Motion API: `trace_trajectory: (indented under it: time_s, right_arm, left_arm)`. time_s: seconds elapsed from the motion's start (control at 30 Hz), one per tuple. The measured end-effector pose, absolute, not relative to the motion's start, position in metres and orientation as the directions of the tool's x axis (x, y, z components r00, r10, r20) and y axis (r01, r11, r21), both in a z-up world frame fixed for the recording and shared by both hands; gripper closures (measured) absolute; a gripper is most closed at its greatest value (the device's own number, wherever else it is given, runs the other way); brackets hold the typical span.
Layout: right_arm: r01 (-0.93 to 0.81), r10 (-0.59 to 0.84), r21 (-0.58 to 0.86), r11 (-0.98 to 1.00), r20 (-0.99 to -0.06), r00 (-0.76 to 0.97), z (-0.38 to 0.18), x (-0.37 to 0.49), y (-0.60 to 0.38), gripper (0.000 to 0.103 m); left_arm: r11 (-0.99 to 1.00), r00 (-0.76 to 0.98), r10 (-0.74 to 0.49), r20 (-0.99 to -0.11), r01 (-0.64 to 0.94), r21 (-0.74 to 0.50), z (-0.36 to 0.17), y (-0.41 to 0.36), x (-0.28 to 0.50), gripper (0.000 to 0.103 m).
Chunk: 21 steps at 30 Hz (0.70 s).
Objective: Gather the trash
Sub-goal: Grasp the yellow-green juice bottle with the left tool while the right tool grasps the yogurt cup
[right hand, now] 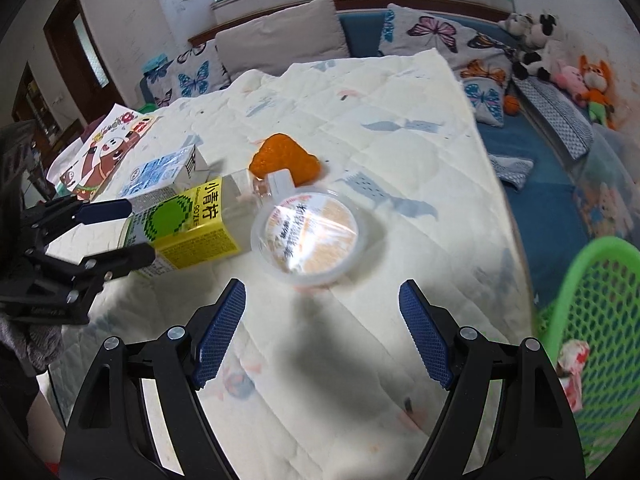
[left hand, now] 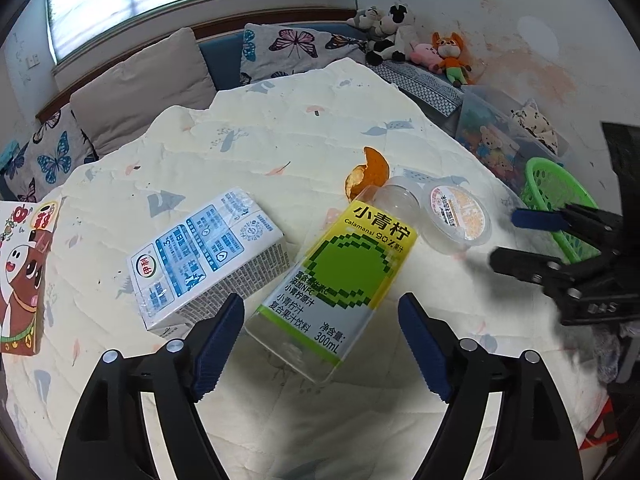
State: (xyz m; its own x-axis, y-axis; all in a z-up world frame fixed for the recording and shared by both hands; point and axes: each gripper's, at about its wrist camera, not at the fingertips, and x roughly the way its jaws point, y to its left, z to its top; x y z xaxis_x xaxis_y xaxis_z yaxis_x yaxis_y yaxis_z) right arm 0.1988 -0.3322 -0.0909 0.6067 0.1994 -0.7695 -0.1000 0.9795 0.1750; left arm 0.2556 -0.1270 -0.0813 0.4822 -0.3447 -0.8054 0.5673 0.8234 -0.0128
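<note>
loosely, left gripper (left hand: 322, 308) spread over juice bottle (left hand: 340, 268), seemingly untouched

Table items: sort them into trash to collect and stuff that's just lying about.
Trash to collect:
juice bottle
milk carton
orange peel
plastic cup
All bound for the green basket.

Just lying about:
cartoon box
pillows
plush toys
toy bin
</note>
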Motion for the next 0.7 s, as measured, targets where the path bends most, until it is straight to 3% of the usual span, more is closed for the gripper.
trace_trajectory:
  time_s: [0.53, 0.7]
  right_arm:
    - [-0.101, 0.191, 0.162, 0.982, -0.784, 0.591, -0.111, 0.236, -0.325, 0.021]
    - [-0.113, 0.198, 0.163, 0.98, -0.783, 0.59, -0.111, 0.236, -0.321, 0.032]
  left_arm:
    - [0.797, 0.472, -0.347, -0.81, 0.604, 0.01, -0.089, -0.134, 0.26, 0.024]
    - [0.789, 0.467, -0.336, -0.818, 0.614, 0.027, -0.096, -0.138, 0.263, 0.024]
